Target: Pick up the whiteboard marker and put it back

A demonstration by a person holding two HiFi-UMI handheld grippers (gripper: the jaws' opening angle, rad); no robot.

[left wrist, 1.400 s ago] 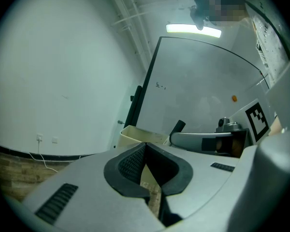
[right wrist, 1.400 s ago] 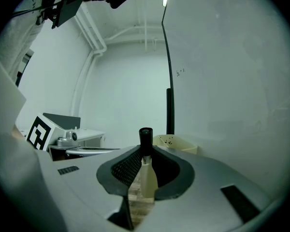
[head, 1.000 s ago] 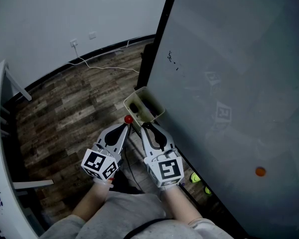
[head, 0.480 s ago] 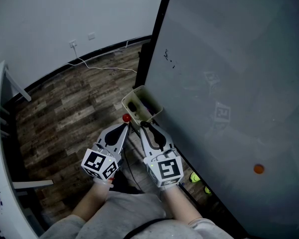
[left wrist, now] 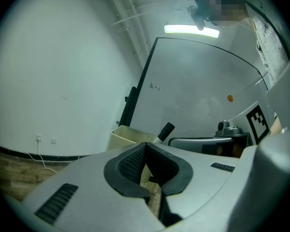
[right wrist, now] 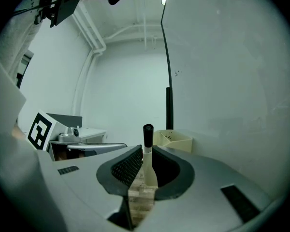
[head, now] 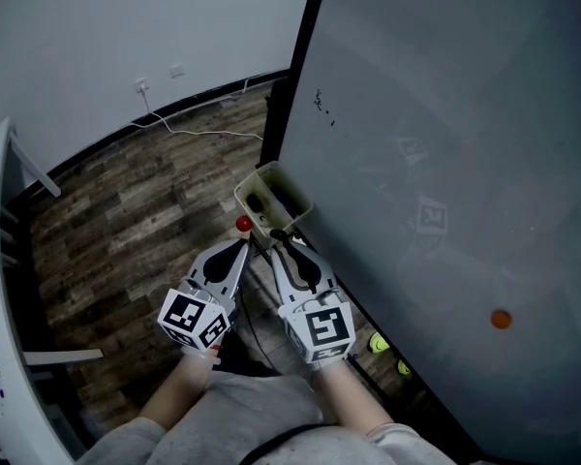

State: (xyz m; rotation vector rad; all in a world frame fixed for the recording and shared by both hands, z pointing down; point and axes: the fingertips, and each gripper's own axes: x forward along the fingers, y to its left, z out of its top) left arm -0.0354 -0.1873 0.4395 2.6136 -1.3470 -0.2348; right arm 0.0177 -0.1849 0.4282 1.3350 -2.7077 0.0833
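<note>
Marker (right wrist: 148,151) near the tray (right wrist: 176,141)
Our right gripper (head: 283,239) pinches the marker upright; our left gripper (head: 245,244) has its jaws together, empty.

Left claw (head: 238,247) and right claw (head: 285,244) side by side above wood floor (head: 126,211). Right claw tip at beige tray (head: 268,173) on whiteboard (head: 445,114) edge; whiteboard marker (head: 279,232) end protrudes. Red knob (head: 243,224) beside left tip.
</note>
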